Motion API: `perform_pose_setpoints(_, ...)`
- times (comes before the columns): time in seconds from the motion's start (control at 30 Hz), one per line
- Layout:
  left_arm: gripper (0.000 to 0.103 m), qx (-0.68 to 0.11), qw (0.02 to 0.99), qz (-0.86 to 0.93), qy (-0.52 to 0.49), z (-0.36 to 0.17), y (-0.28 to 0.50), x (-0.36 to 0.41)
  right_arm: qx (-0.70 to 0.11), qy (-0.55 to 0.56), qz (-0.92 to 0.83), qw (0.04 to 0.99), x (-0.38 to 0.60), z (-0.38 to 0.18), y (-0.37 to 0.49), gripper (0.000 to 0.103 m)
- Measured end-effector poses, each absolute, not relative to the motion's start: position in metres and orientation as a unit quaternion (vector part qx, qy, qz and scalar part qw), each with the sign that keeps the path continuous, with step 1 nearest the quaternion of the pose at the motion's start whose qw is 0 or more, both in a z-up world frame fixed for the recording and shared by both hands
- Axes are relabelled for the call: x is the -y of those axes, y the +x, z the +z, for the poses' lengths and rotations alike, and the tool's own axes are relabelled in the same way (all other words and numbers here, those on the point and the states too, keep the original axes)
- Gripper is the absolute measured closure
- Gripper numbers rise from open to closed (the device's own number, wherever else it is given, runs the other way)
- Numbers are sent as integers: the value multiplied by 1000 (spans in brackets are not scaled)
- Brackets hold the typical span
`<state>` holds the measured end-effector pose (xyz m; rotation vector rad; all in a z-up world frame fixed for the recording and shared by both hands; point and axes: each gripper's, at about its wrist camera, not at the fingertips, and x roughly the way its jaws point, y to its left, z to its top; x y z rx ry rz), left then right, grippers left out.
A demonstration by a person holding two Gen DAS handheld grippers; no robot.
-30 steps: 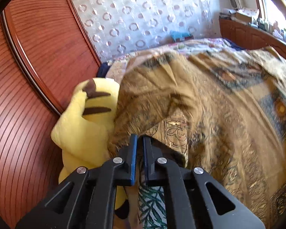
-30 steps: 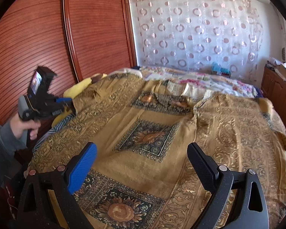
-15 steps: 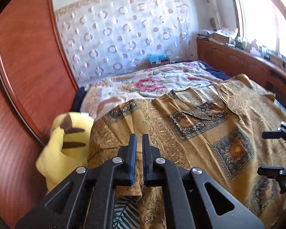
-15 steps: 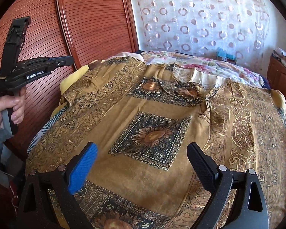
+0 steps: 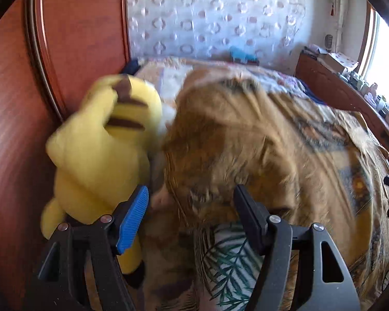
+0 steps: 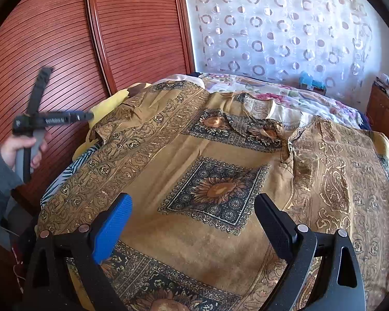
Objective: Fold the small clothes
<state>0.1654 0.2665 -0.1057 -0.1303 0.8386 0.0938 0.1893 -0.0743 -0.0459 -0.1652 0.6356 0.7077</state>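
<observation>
While the shirt (image 6: 220,181) lies spread flat across the bed (image 6: 285,96), collar toward the far curtain (image 6: 285,26) and hem toward the cameras, its long axis runs away from both grippers, and the two sleeves reach out to either side. The left sleeve (image 5: 220,160) is the part that matters: it drapes over the bed's left edge, just beside the yellow plush (image 5: 101,150), and in the left wrist view its bunched end sits directly ahead of and slightly below the left gripper (image 5: 192,207). That gripper's jaws have just been opening and now stand wide, blue pad toward the plush and black pad over the cloth, with the sleeve's edge between them but not pinched. The view is blurred, so whether a pad brushes the fabric I cannot tell.

The right gripper (image 6: 194,223) hangs over the lower middle of the shirt, jaws wide and empty, above the sunflower panel (image 6: 215,189). From there the hand (image 6: 20,147) carrying the left gripper shows at the far left, near the wardrobe (image 6: 64,51).

By my reading the left gripper is much the nearer to that sleeve, so a fold inward would start there, carrying the sleeve rightward across the long axis toward the middle. The plush crowds that side and could get caught in the bite.
</observation>
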Motion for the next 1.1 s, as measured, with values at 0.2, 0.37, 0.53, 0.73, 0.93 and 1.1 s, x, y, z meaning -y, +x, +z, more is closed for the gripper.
perform_pose_setpoints(0.2,39,-401,913,27,-65,-121,172,-262,-309,-91,345,882,64,-42,199,7)
perform_pose_setpoints(0.37,81,-386,921,22,-45,-116,172,-261,-302,-109,358,876,46,-36,211,7)
perform_pose_setpoints(0.53,94,-366,930,31,-19,-103,168,-260,-294,-116,371,873,30,-34,224,7)
perform_pose_setpoints(0.73,96,-313,950,10,-2,-57,161,-239,-295,-119,379,869,23,-39,236,7)
perform_pose_setpoints(0.93,96,-282,956,-77,7,-16,182,-185,-285,-107,356,883,45,-32,253,7)
perform_pose_setpoints(1.1,95,-289,945,-152,15,-14,198,-133,-280,-84,325,899,80,-25,267,7)
